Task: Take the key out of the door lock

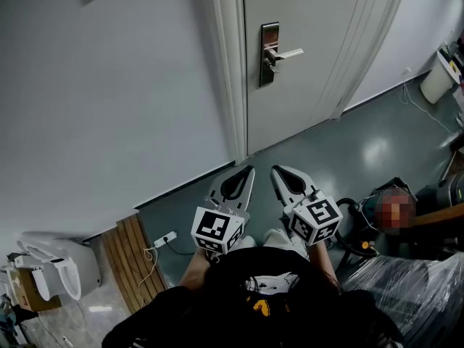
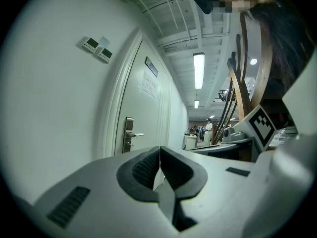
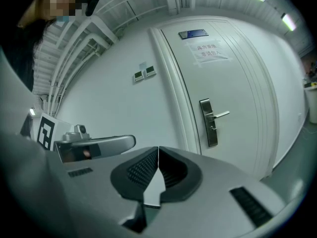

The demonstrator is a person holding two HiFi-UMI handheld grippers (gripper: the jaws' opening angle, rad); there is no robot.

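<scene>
Facing the door (image 1: 319,85), we hold the left gripper (image 1: 250,170) and right gripper (image 1: 275,170) clenched, empty, side by side; the key (image 1: 272,67) sits in the lock (image 1: 269,36) below the handle (image 1: 288,52), well apart.

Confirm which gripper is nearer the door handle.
Right, narrowly. In the head view, right gripper sits straight below the door handle; left gripper below and left. Both well short of it.
</scene>
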